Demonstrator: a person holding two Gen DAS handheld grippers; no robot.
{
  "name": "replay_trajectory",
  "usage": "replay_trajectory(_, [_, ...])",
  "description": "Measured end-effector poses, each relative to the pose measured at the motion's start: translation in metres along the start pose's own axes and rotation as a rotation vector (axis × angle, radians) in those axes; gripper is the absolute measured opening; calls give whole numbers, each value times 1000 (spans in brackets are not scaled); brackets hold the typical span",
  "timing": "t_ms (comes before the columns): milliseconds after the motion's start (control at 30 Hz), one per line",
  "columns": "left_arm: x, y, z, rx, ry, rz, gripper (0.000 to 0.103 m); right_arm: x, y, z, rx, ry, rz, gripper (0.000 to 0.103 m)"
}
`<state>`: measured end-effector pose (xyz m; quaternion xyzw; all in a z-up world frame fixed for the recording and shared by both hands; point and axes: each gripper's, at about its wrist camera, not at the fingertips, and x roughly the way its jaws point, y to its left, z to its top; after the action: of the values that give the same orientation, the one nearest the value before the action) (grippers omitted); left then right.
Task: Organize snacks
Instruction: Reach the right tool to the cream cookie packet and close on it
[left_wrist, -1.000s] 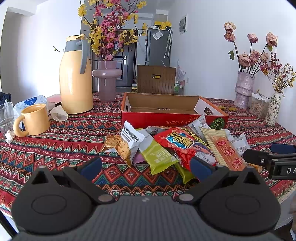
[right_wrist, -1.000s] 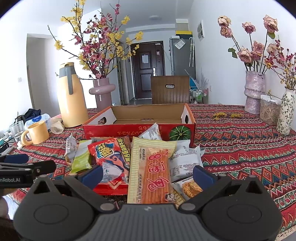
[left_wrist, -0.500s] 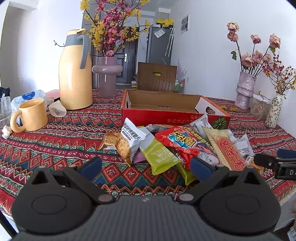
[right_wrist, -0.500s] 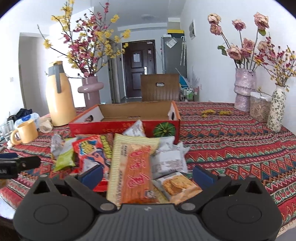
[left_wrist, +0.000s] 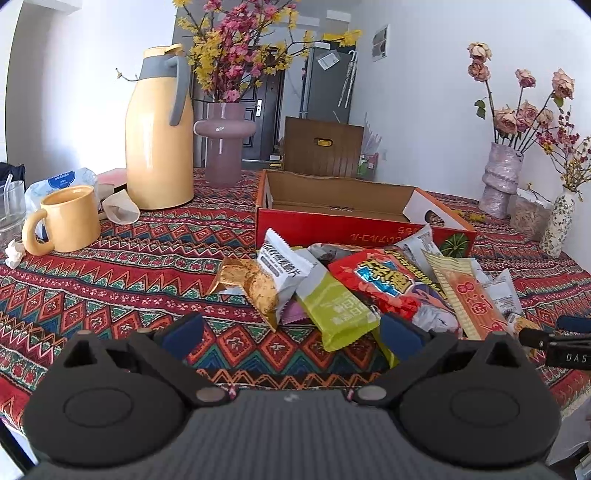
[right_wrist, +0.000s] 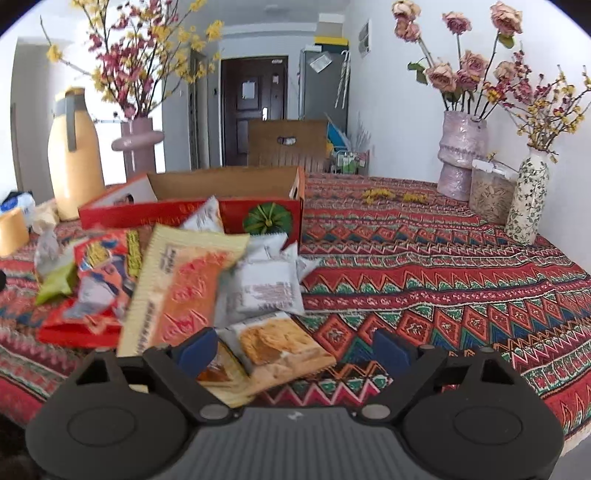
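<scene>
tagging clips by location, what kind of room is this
Most likely a home dining or living area: a table under a patterned tablecloth, vases of flowers, a yellow thermos jug, and an entrance door behind.

One red cardboard box (left_wrist: 364, 229) is seen on the patterned cloth. At least nine snack packets (left_wrist: 334, 306) are counted in the heap before it, though the overlap hides the exact number. One yellow thermos jug (left_wrist: 159, 129), one yellow mug (left_wrist: 68, 218) and one clear glass (left_wrist: 11, 205) are seen. Three flower vases (right_wrist: 460, 155) are counted, and one lidded clear jar (right_wrist: 491, 192). Two grippers (right_wrist: 291, 349) are visible
</scene>
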<state>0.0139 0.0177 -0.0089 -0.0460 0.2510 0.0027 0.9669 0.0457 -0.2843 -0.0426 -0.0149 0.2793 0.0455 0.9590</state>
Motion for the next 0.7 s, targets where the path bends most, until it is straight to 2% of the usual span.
replay_trajectory(133, [4, 1, 0, 0, 11, 5, 103, 13, -4, 1, -18, 20, 34, 89])
replay_trajectory(400, [11, 3, -1, -4, 35, 16, 103, 33, -5, 7, -40, 42, 90, 69])
replay_trajectory(567, [12, 5, -2, -9, 42, 20, 103, 37, -5, 5, -42, 54, 118, 65])
replay_trajectory(633, [12, 6, -3, -10, 42, 18, 103, 37, -5, 3, -49, 61, 131, 60])
replay_trajectory(700, [11, 5, -3, -11, 42, 17, 103, 36, -5, 1, -50, 61, 142, 49])
